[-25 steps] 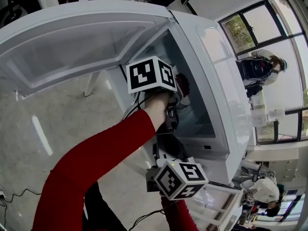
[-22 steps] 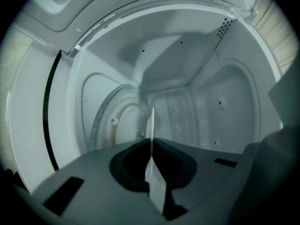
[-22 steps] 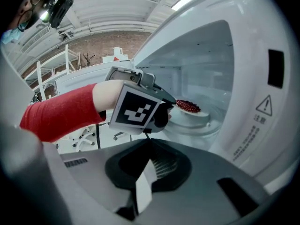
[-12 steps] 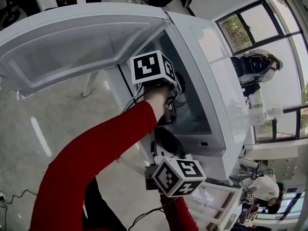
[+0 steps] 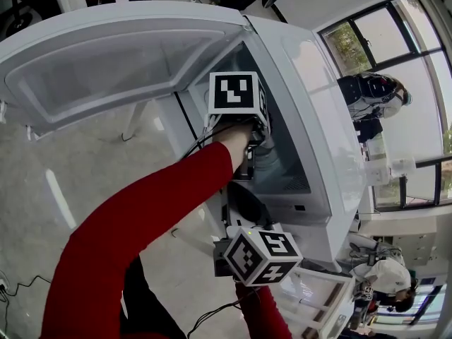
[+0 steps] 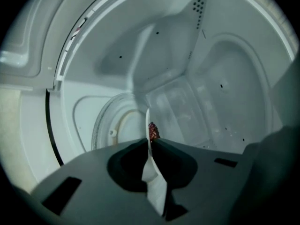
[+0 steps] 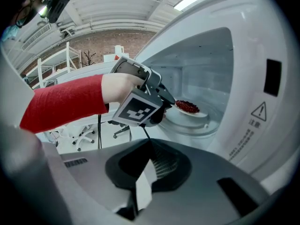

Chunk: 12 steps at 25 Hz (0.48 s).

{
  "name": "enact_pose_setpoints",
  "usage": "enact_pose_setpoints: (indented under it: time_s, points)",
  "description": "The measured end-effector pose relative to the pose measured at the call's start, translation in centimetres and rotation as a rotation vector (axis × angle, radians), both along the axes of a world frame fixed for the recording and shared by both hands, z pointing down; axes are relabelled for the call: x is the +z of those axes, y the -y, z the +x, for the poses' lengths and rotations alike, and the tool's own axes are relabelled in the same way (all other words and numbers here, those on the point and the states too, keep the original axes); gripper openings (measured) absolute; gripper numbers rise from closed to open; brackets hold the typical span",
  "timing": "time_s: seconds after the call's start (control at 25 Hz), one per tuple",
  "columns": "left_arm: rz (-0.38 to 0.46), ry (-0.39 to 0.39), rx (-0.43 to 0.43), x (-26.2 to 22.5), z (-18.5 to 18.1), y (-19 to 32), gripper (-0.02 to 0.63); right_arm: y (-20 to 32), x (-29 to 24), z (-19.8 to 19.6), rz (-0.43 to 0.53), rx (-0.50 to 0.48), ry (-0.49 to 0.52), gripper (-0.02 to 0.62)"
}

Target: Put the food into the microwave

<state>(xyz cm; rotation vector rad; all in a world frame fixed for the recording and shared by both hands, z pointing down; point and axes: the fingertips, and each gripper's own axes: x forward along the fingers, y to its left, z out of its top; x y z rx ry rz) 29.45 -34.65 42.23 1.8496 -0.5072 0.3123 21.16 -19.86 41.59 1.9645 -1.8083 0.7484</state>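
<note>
Gripping food plate, left tongs just easing open | right tongs closed, empty | microwave warning label illegible

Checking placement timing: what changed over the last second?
Left claw rolled inside the microwave, its marker cube turning and shifting up in the head view. Its jaws have just been opening slightly, plate rim still between them. Right claw and door stayed put.
</note>
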Motion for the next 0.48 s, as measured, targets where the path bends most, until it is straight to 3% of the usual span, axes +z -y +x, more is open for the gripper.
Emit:
enact_pose_setpoints:
  time_s: [0.16,0.48]
  points:
    - [0.144,0.045,0.0,-0.6,0.2,1.4,0.032,-0.1,0.1,0.0,-0.004,-0.004,-0.002,0.014]
    - [0.231,0.11,0.068,-0.1,-0.3,0.8,0.06,-0.1,0.4,-0.3,-0.015,-0.012,-0.008,0.014]
